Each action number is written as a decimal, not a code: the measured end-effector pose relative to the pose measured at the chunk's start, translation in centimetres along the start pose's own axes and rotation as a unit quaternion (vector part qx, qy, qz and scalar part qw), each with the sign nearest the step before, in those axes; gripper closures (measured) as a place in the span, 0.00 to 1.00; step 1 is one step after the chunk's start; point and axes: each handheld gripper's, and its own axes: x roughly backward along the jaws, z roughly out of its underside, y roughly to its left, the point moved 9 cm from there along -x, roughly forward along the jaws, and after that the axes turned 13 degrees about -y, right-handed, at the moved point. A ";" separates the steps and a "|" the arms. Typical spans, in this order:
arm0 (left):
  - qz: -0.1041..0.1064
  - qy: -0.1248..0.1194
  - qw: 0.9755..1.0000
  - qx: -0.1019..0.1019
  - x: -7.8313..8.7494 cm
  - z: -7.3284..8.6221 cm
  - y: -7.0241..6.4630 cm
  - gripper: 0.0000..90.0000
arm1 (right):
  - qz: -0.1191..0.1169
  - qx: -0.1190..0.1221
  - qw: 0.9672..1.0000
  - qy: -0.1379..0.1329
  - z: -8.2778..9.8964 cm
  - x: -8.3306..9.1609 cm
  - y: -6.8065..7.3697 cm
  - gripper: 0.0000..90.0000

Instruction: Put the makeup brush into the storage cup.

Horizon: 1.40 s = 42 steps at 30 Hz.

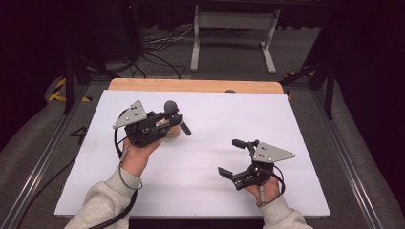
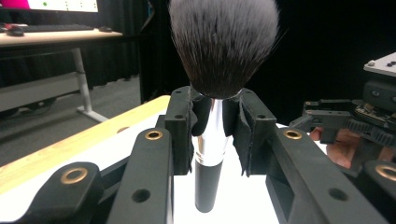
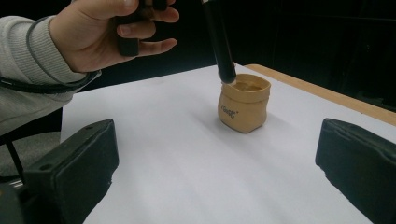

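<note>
Two grippers are at work over a white-topped desk point(image 1: 200, 191) with a wooden strip along its far edge. The left gripper point(image 1: 173, 118), held in the person's left hand point(image 1: 138, 151), sits toward the left-middle of the desk in the high view, and its jaws are closed on a makeup brush point(image 2: 219, 60). In the left gripper view the black jaw pads clamp the brush's shiny silver ferrule point(image 2: 210, 135) from both sides; the dark, grey-tipped bristle head rises above the jaws and the black handle point(image 2: 206, 186) hangs below them toward the white surface. In the right gripper view the lower end of that black handle point(image 3: 219, 42) slants down to the rim of a small tan pot point(image 3: 244, 102), its tip at or just over the pot's near-left edge; whether it touches the rim cannot be told. The pot stands upright on the desk, with small dark lettering on its side and a soft, slightly crumpled look. In the high view the pot point(image 1: 173, 131) shows partly, tucked just under the left gripper. The right gripper point(image 1: 233, 157), held in the right hand point(image 1: 262, 188), is near the right front of the desk, well apart from the pot, with its jaws spread wide and nothing between them; its own view shows the two black pads point(image 3: 74, 163) far apart at the bottom corners. A grey sleeve point(image 3: 28, 88) and a black cable trail from the left hand.
</note>
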 end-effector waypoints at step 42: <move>-0.180 -0.003 0.984 -0.021 0.7 0.2 6.2 0.78 | 0.002 -0.016 1.000 -0.007 0.6 1.1 -1.0 0.00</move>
